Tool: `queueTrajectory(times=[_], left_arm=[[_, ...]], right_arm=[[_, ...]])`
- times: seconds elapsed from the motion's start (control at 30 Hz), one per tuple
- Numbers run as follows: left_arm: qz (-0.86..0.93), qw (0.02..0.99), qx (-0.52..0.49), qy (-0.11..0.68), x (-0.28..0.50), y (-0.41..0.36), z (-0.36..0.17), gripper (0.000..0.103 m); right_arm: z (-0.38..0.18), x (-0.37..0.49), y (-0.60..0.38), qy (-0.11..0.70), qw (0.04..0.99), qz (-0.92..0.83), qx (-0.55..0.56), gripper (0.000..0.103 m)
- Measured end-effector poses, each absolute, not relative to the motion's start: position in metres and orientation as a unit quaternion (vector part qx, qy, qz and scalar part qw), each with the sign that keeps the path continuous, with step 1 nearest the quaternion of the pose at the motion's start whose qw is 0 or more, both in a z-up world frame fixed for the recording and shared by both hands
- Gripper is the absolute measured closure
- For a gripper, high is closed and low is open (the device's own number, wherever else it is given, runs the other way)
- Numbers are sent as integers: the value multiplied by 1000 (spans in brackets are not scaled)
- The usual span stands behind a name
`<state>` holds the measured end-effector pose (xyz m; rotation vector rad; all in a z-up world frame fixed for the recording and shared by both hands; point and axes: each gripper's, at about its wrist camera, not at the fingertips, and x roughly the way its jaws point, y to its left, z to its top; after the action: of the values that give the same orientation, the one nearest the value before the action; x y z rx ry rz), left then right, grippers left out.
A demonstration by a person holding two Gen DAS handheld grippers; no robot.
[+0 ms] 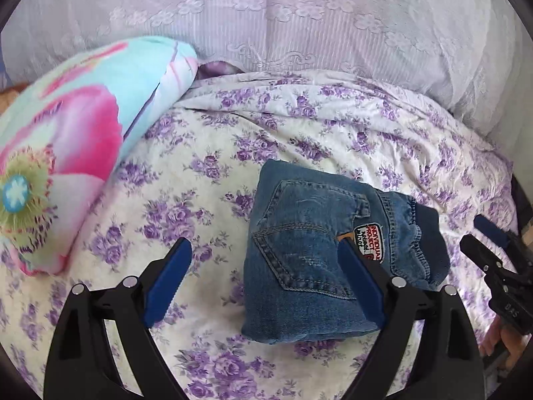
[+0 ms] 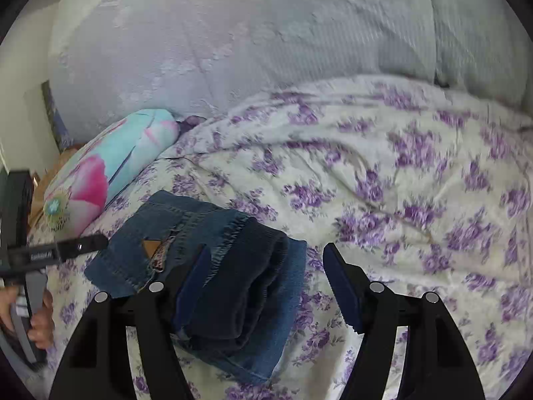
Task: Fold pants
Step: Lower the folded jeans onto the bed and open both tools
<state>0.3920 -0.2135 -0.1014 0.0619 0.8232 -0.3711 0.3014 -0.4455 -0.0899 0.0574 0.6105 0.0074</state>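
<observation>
A bed covered with a cream bedspread (image 1: 206,200) printed with purple flowers fills both views. Along its far edge runs a pale lilac lace curtain (image 1: 299,26), and a large pillow (image 1: 66,140) in turquoise with a big pink flower lies at the left side of the bed, well apart from the clothing. The blue denim pants (image 1: 299,260) sit on the bedspread as a compact folded bundle, back pocket and a small red-and-white label facing up; from the right wrist view the stacked layers of the fold and the dark waistband end show at the bundle's near side. Nothing lies on top of the bundle. The left gripper (image 1: 263,283) hangs low over the bed with its blue-padded fingers spread wide apart, holding nothing; its right finger crosses in front of the bundle near the label, while its left finger is over bare bedspread. The right gripper (image 2: 266,283) is likewise spread open and empty, its left finger in front of the folded end of the pants, its right finger over the sheet. Each gripper shows at the edge of the other's view, with the person's fingers wrapped around the handle.
</observation>
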Motion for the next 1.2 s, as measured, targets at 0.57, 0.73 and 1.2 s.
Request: queueTrajectory(times=[0.57,0.73,1.2], left_arm=[[-126,908,116,383,374,-232,-136,4],[-118,911,147,366,361,-242,-130,4],[-129,930,90,332,315,-231,-47,4]], right_arm=[[-134,290,-431,345,935,-47,59,37],[-104,277,-400,275,961,-31,1,37],[-135,292,-410,383,921,-40,63,19]])
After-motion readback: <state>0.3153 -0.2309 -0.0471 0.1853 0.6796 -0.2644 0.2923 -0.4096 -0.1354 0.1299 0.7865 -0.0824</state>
